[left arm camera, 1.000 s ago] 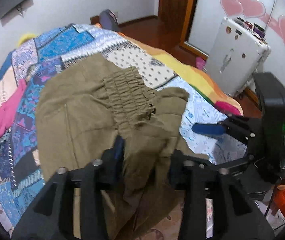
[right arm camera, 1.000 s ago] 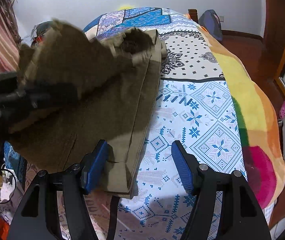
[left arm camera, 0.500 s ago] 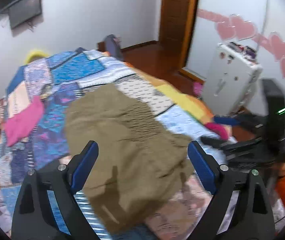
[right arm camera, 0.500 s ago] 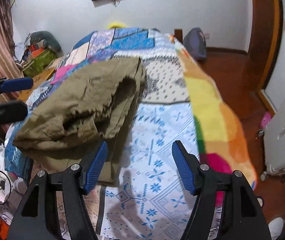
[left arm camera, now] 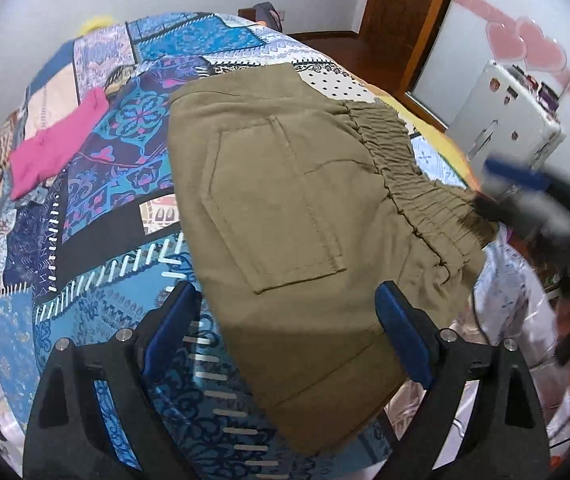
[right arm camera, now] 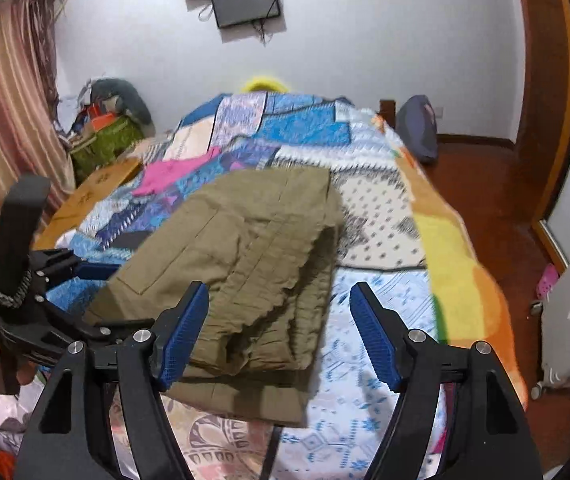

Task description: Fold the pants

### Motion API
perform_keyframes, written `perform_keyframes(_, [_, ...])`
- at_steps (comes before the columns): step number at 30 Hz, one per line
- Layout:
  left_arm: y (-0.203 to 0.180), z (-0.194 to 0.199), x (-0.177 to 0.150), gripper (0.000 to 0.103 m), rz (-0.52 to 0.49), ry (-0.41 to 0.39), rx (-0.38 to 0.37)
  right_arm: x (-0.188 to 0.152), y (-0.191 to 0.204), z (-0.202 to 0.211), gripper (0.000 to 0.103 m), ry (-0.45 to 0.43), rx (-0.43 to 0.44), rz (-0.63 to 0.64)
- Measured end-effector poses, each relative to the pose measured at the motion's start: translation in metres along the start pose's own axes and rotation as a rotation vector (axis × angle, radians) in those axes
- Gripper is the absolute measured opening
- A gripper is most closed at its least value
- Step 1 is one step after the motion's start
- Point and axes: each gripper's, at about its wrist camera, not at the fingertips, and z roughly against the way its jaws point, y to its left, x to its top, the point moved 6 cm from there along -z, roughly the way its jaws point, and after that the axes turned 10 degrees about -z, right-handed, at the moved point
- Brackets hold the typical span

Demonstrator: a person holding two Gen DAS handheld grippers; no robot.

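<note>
Pants (left arm camera: 285, 208) lie folded into a compact olive bundle on the patchwork bedspread (left arm camera: 117, 184), near the foot of the bed, and I judge the folding close to finished. From my left wrist view the top layer shows a patch pocket (left arm camera: 277, 208) facing up, with the gathered elastic waistband (left arm camera: 417, 184) running along the bundle's right edge. From my right wrist view the near end looks less tidy: the upper layers bulge and gape open where the scalloped waistband edge sits, and a lower layer sticks out past them toward me. I would say what remains is to flatten that puffy end and square the edges, perhaps one more fold if a smaller packet is wanted; I cannot tell from here how many layers are stacked.

My left gripper (left arm camera: 289, 320) hangs above the near edge of the bundle with its jaws spread wide and nothing between the blue pads; they opened within the last second, letting the cloth go. My right gripper (right arm camera: 281, 332) has its jaws apart too, opening a little further just now, its left pad (right arm camera: 185, 332) over the bundle's corner, with no sign of pressing on it. A pink garment (left arm camera: 57, 148) lies well apart on the bedspread, beyond the pants to the left.
</note>
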Motion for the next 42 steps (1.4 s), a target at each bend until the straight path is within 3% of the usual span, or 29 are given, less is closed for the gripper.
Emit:
perform_keyframes(4, [0.013, 0.025, 0.021, 0.091, -0.035, -0.076, 0.04, -0.031, -0.009, -0.022, 0.07, 0.105, -0.016, -0.033])
perform_keyframes(7, [0.032, 0.032, 0.041, 0.091, -0.037, -0.115, 0.066, -0.039, -0.019, -0.022, 0.07, 0.115, 0.02, -0.102])
perform_keyframes(12, [0.074, 0.005, 0.072, 0.088, 0.007, -0.11, 0.1, -0.039, -0.019, -0.02, 0.071, 0.107, 0.005, -0.079])
perform_keyframes(13, [0.08, -0.002, 0.076, 0.08, 0.023, -0.1, 0.09, -0.039, -0.019, -0.02, 0.071, 0.106, 0.008, -0.079])
perform_keyframes(16, [0.099, -0.028, 0.09, 0.07, 0.082, -0.059, 0.035, -0.039, -0.024, -0.02, 0.071, 0.101, 0.004, -0.082])
perform_keyframes(21, [0.112, -0.067, 0.107, 0.066, 0.157, -0.01, -0.091, -0.037, -0.037, -0.026, 0.071, 0.125, 0.014, -0.1])
perform_keyframes(25, [0.116, -0.104, 0.121, 0.062, 0.188, 0.038, -0.136, -0.036, -0.037, -0.029, 0.072, 0.14, 0.04, -0.089])
perform_keyframes(26, [0.117, -0.107, 0.125, 0.062, 0.184, 0.024, -0.129, -0.035, -0.037, -0.029, 0.072, 0.14, 0.041, -0.082])
perform_keyframes(27, [0.118, -0.108, 0.129, 0.054, 0.177, 0.012, -0.117, -0.034, -0.037, -0.03, 0.072, 0.14, 0.039, -0.079])
perform_keyframes(28, [0.12, -0.109, 0.134, 0.039, 0.165, 0.002, -0.088, -0.033, -0.038, -0.03, 0.072, 0.138, 0.032, -0.076])
perform_keyframes(31, [0.127, -0.112, 0.138, 0.014, 0.156, -0.008, -0.064, -0.029, -0.044, -0.033, 0.072, 0.139, 0.023, -0.078])
perform_keyframes(39, [0.143, -0.084, 0.114, 0.008, 0.161, -0.043, 0.022, -0.007, -0.067, -0.038, 0.072, 0.101, -0.088, -0.084])
perform_keyframes(42, [0.148, -0.056, 0.086, 0.008, 0.184, -0.067, 0.119, 0.001, -0.068, -0.03, 0.072, 0.071, -0.103, -0.094])
